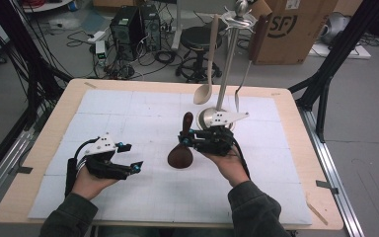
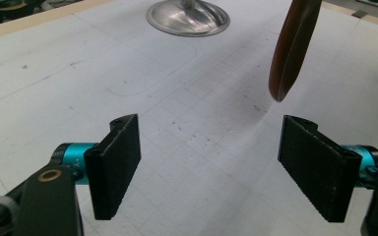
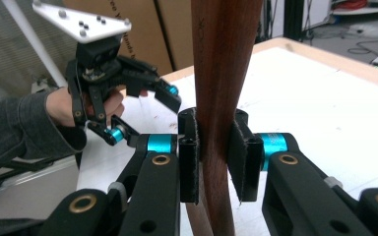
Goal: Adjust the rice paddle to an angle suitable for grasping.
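In the high view, we see the right hand-held gripper (image 1: 186, 137) clamped on the handle of a dark brown wooden spoon (image 1: 181, 155), whose bowl hangs down close over the desk, just in front of the round steel base of the utensil stand (image 1: 208, 117). On that stand a pale wooden spoon (image 1: 205, 89) and a dark-handled metal utensil (image 1: 249, 61) already hang, so we judge the dark spoon picked up but not yet hung: lifting it to the top hooks is what remains. The left hand-held gripper (image 1: 133, 167) rests well to the left of the stand, jaws apart and empty.

In the left gripper view, our own left pads (image 2: 120, 164) stand wide with nothing between them, and the dark spoon's bowl (image 2: 289, 59) hangs edge-on beyond, to the right of the stand's base (image 2: 188, 19).

In the right gripper view, the pads (image 3: 189, 157) press the spoon's handle (image 3: 221, 73) from both sides, handle upright.

The desk (image 1: 39, 148) is pale wood under a white gridded mat (image 1: 128, 108). Behind the stand we see a black stool (image 1: 197, 42), a large cardboard box (image 1: 296, 29), computer towers (image 1: 135, 24) and loose cables on a grey floor.
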